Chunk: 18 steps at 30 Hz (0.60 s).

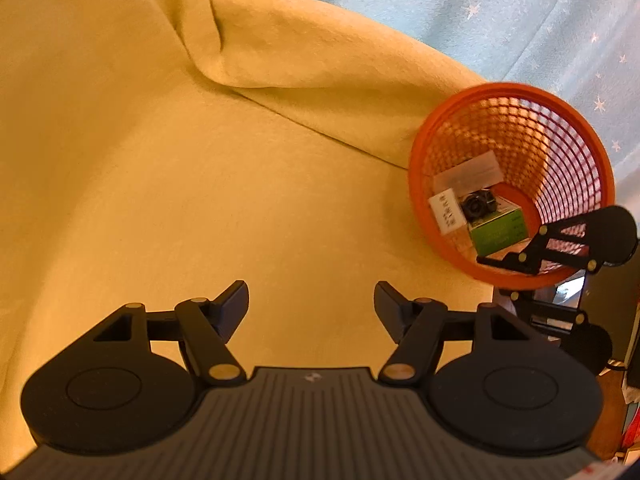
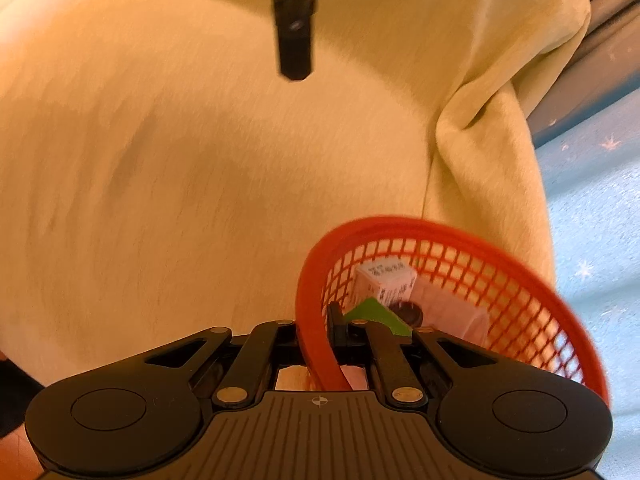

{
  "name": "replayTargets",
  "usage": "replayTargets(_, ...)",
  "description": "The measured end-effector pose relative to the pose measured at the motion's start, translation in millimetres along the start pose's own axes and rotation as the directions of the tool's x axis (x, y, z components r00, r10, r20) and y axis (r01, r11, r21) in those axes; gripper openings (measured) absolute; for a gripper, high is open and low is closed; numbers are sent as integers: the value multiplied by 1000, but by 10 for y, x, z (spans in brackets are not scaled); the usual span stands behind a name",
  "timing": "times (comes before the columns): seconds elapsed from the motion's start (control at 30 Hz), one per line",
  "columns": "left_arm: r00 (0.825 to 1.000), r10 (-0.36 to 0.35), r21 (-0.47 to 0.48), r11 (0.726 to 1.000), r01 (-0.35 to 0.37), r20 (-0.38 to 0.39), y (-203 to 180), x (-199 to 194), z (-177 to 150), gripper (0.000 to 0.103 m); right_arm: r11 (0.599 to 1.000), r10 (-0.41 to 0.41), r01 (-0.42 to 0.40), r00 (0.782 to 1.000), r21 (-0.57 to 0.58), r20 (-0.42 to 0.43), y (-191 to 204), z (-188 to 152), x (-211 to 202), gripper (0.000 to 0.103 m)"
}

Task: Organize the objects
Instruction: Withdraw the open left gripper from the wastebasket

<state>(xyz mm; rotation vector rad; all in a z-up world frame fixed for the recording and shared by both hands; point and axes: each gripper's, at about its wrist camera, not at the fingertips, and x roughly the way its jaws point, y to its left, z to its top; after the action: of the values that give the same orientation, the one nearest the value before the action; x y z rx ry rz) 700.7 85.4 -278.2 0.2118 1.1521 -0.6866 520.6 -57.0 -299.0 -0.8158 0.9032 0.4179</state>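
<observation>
The wide yellow fleece cloth (image 1: 160, 160) covers the work surface, and the round orange plastic mesh basket (image 1: 560, 152) sits at its edge, where the cloth meets a pale blue star-printed fabric (image 1: 520, 20). The basket is the landmark here: every loose item in view already lies inside it, so the step in hand looks like moving the filled basket.

The right gripper (image 2: 318, 340) is clamped on the basket's rim, 1 finger outside the wall and 1 inside. To do this well, keep the pinch firm and the basket's mouth upward, since a thin rim held at 1 point will want to swing (the blur in the right wrist view suggests it is tipping or in motion). Move slowly and set it down flat before releasing.

The left gripper (image 1: 312, 308) hangs over bare cloth well to the side of the basket, its jaws spread wide and holding nothing; it could steady the far rim.

Count, largest first: 1 cloth, 1 basket, 2 grippers. Inside the basket: 1 translucent white flat packet (image 1: 468, 172), 1 green cardboard box (image 1: 498, 232), 1 small white printed box (image 1: 448, 210), 1 small black round part (image 1: 476, 204), so 4 items visible; anything beneath them is hidden.
</observation>
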Motion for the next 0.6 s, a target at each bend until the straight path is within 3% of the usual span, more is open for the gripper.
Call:
replayTargets(0.23, 1000, 18, -46, 999, -18, 12, 171, -178, -141, 66, 1000, 2, -2, 999, 7, 41, 25, 168, -92, 3)
replayTargets(0.6, 998, 50, -94, 994, -47, 27, 314, -369, -297, 67, 1000, 2, -1, 974, -5, 226, 161, 448, -355, 5)
